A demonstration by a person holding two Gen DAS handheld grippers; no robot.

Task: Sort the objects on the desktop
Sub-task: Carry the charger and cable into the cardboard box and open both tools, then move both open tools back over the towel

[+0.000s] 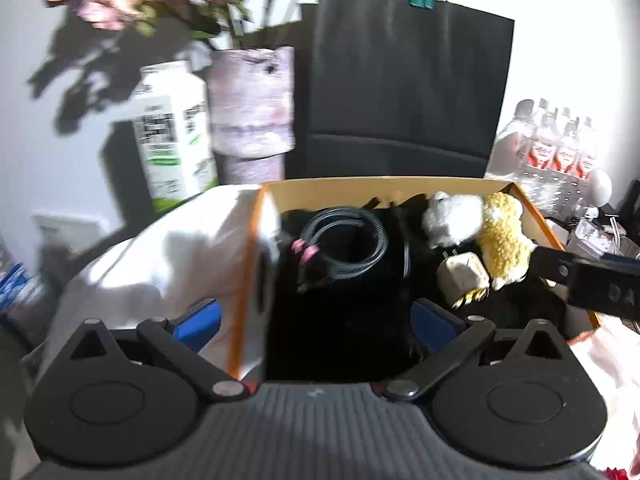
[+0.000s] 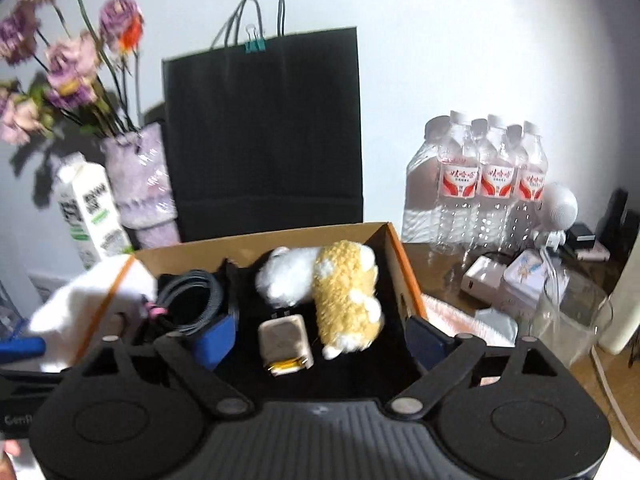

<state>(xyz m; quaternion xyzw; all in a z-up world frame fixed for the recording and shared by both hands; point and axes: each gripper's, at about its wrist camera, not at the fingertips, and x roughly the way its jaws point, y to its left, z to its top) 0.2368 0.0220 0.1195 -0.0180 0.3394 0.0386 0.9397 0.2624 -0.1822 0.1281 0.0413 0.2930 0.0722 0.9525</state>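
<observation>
L gripper (image 1: 316, 320): jaws wide apart, nothing betw them. It straddles the box's left wall, so the L pad sits outside over the white cloth (image 1: 160, 264) and the R pad is inside. Cardboard box (image 1: 380, 182) lies straight ahead and below. Coiled black cable (image 1: 344, 244) w/ pink tie sits just ahead, slightly R of centre line, coil lying flat. Further R: white charger plug (image 1: 460, 276), then the white-and-yellow plush toy (image 1: 480, 228), long axis running away from the tongs and leaning L at the far end.

R gripper (image 2: 320, 340): jaws also apart, empty, over the box interior. From it the cable (image 2: 192, 296) is ahead-L, right by the L pad; charger (image 2: 284, 340) is dead centre, just ahead of the pads; plush (image 2: 340, 292) ahead, a bit R of centre.

Judgement: all three look already boxed. What's left seems to lie R of the box, near the water bottles (image 2: 492, 176): white power bank (image 2: 480, 276), small tin (image 2: 528, 276). R hand is nearer those.
</observation>
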